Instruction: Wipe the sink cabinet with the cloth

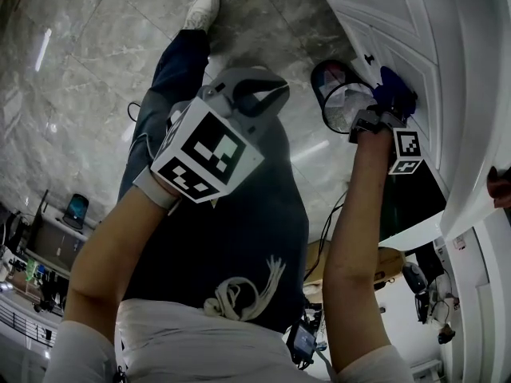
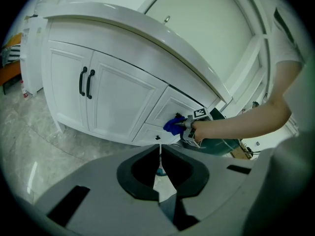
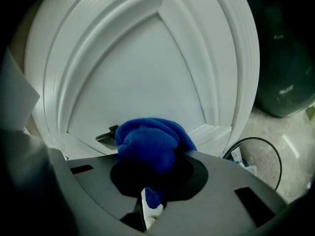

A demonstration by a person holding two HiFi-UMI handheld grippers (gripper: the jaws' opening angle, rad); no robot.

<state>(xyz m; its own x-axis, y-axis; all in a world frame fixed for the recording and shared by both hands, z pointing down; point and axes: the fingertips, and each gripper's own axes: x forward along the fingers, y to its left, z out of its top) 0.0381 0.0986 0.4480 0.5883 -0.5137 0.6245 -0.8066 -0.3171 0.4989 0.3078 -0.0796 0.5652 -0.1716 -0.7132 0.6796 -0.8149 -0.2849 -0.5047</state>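
A bunched blue cloth (image 1: 397, 86) (image 2: 173, 125) (image 3: 147, 141) is pressed against a panelled drawer front of the white sink cabinet (image 1: 447, 54) (image 2: 118, 97) (image 3: 142, 73). My right gripper (image 1: 387, 106) (image 3: 147, 183) is shut on the cloth, just beside a small black drawer handle (image 3: 106, 135). My left gripper (image 1: 257, 90) (image 2: 160, 154) hangs back from the cabinet over the floor. Its jaws meet with nothing between them.
A dark green bin (image 1: 339, 94) (image 2: 224, 144) (image 3: 285, 87) with a liner stands on the marble floor right beside the cabinet. A black cable (image 3: 256, 144) loops on the floor near it. Two black door handles (image 2: 86, 81) sit further left. My leg and shoe (image 1: 200, 10) are below.
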